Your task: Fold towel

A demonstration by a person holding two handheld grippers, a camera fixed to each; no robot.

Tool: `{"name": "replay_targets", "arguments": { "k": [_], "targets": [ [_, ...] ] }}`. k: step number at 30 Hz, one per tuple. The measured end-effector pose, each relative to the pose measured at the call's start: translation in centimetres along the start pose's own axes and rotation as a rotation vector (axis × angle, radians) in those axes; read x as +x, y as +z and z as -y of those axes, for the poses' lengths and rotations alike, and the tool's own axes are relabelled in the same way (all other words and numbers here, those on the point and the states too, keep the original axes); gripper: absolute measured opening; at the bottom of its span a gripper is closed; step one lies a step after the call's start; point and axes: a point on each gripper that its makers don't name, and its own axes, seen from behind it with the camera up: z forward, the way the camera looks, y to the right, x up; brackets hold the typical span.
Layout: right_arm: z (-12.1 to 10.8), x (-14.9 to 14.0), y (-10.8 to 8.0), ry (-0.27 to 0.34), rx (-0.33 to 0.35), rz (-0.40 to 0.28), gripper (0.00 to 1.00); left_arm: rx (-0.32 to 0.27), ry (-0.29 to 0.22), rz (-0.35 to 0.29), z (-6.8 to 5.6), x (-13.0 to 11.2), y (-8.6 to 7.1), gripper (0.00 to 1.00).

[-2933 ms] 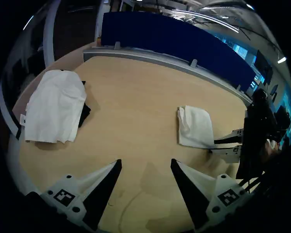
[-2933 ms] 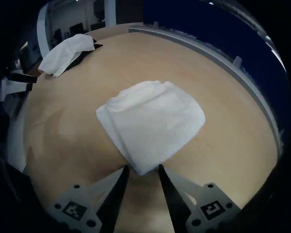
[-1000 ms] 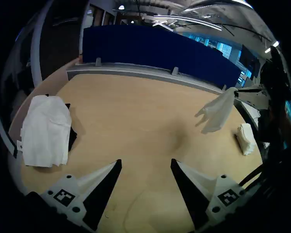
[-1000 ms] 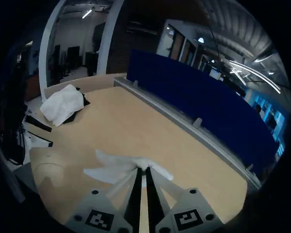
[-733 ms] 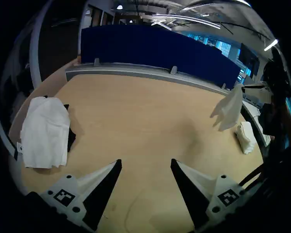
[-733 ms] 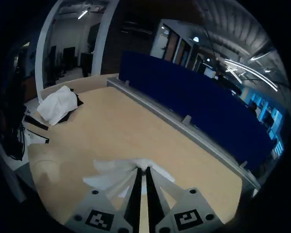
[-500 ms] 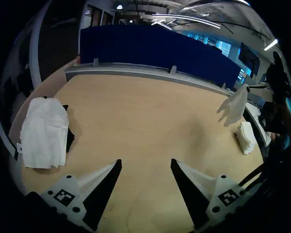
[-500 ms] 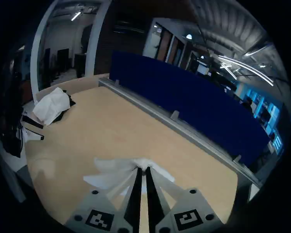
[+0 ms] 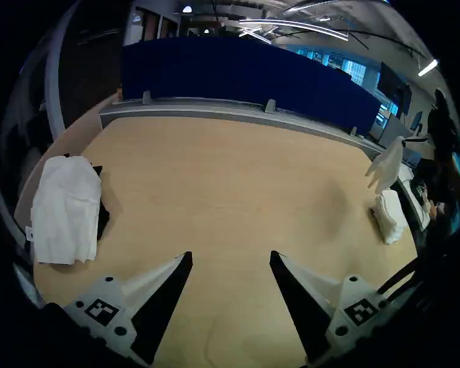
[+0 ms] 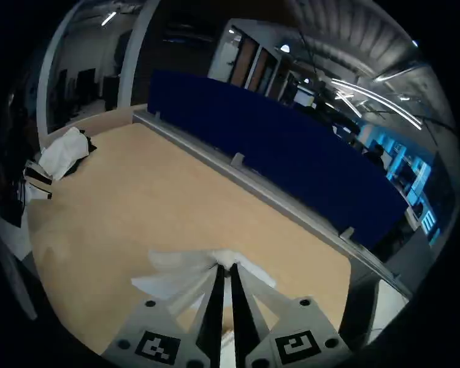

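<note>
White towel (image 10: 190,262) bunched, hanging mid-air, pinched at top.

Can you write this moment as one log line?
right gripper: shut on towel | left gripper: open | towel pile: on table

Hand-held grippers, white and black.
Tapering white jaws with black inner faces are borne by the left gripper (image 9: 229,254) and right gripper (image 10: 227,268); square tags and screws are set at each base.

A pale wooden worktop (image 9: 230,178) — a dark blue partition (image 9: 242,70) along its far edge, strip lights (image 9: 291,23) above it.
</note>
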Motion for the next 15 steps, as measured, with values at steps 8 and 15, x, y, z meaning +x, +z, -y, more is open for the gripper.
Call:
{"name": "replay_targets", "arguments": {
  "k": [8,15],
  "targets": [
    [-5.2,-3.6,-1.3,0.007,-0.034,0.039,0.07,0.018,0.005,0.003,-1.2,0.3,0.2,0.94],
    [-7.9,-6.7,-1.3,0.036,-0.045,0.067,0.07,0.017,0.014,0.015,-2.9,0.2,0.5,0.94]
  ]
}}
